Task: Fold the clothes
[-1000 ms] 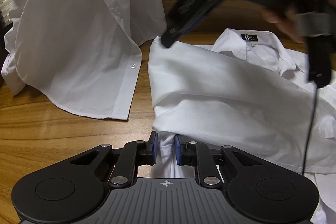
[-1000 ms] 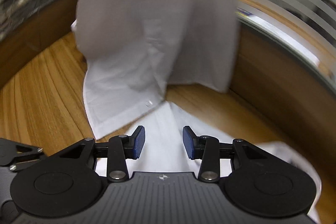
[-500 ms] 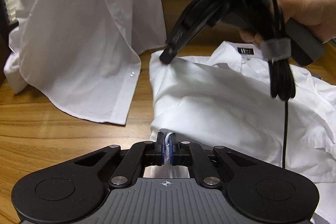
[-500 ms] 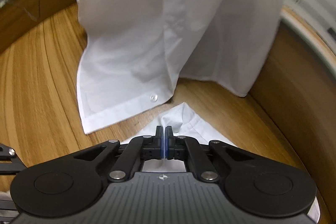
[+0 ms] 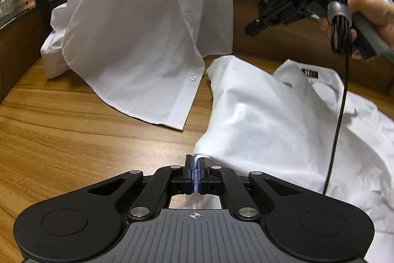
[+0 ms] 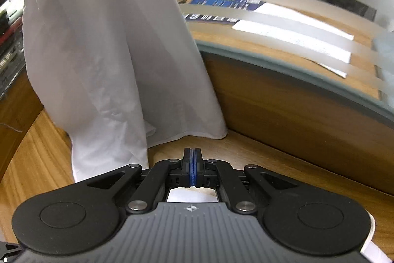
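Right now the white shirt (image 5: 270,120) lies collar-up on the desk (image 5: 73,144), its long axis running from the labelled collar (image 5: 307,75) at the far right down toward the left wrist camera. The left gripper (image 5: 196,173) has its fingers pressed together on a bunched bit of the shirt's near edge, white cloth squeezed between the blue pads, so the garment stretches away forward and to the right from that pinch. The right gripper (image 5: 253,28), held in a hand (image 5: 371,16), hovers above the shirt's far left shoulder corner. In its own view its fingers (image 6: 189,164) are pressed flat together; a patch of white shows behind them, but I cannot tell whether any cloth is caught.

The shirt is thin, crisp cotton, rumpled across the body, with one side seemingly turned in over the front, so it looks partly folded. A second white shirt (image 5: 147,41) hangs down at the back, its hem resting on the desk just beside the first. Any fold across the body would hinge on the left pinch.
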### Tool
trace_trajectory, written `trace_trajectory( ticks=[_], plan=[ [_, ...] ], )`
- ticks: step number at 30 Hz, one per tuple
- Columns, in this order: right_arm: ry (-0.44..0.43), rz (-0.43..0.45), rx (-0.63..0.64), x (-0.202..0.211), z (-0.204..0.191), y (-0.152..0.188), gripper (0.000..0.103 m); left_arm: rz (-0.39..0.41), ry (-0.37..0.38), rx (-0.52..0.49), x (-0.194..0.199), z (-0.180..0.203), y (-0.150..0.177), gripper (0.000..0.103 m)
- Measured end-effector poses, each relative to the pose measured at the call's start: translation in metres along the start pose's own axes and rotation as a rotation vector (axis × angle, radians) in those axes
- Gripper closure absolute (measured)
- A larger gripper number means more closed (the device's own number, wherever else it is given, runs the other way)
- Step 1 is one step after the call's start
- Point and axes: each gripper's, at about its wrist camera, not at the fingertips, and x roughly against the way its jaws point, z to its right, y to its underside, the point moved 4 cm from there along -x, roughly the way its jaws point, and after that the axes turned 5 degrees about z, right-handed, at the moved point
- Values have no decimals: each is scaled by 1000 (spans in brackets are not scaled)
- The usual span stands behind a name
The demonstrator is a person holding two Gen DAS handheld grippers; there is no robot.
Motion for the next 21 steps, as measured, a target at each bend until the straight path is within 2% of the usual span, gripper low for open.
trace_trajectory(
  ticks=[2, 3, 4, 6, 8, 11, 12, 13, 14, 15, 16, 21],
  plan=[
    [-44, -43, -4, -7, -5, 3, 99, -6, 2, 8, -1, -1, 2, 97],
    [-66, -63, -8, -10, -8, 5, 86, -9, 2, 12, -1, -2, 4, 96],
    [-86, -82, -12, -14, -11, 7, 62, -12, 3, 16, -2, -3, 5, 89],
    [-115, -111, -15, -22, -21, 11, 43, -17, 6, 24, -3, -4, 7, 84],
    [-135, -150, -6, -31, -31, 13, 43, -17, 16, 35, -7, -7, 5, 77],
    [-137, -237, 11, -53, -44, 19, 43, -18, 31, 51, -13, -12, 2, 74],
    [-130, -267, 15, -60, -46, 21, 53, -18, 36, 57, -15, -13, 1, 74],
    [-124, -286, 10, -65, -46, 22, 77, -18, 41, 63, -17, -15, 0, 74],
    [-123, -296, -2, -69, -46, 23, 90, -18, 46, 68, -19, -16, -1, 80],
    [-122, -307, -13, -72, -45, 24, 96, -18, 51, 74, -21, -18, -2, 85],
    [-121, -302, -33, -74, -43, 23, 98, -18, 56, 79, -24, -19, -3, 93],
    [-90, -240, -155, -78, -25, 15, 100, -21, 81, 111, -34, -28, -8, 93]
  ],
)
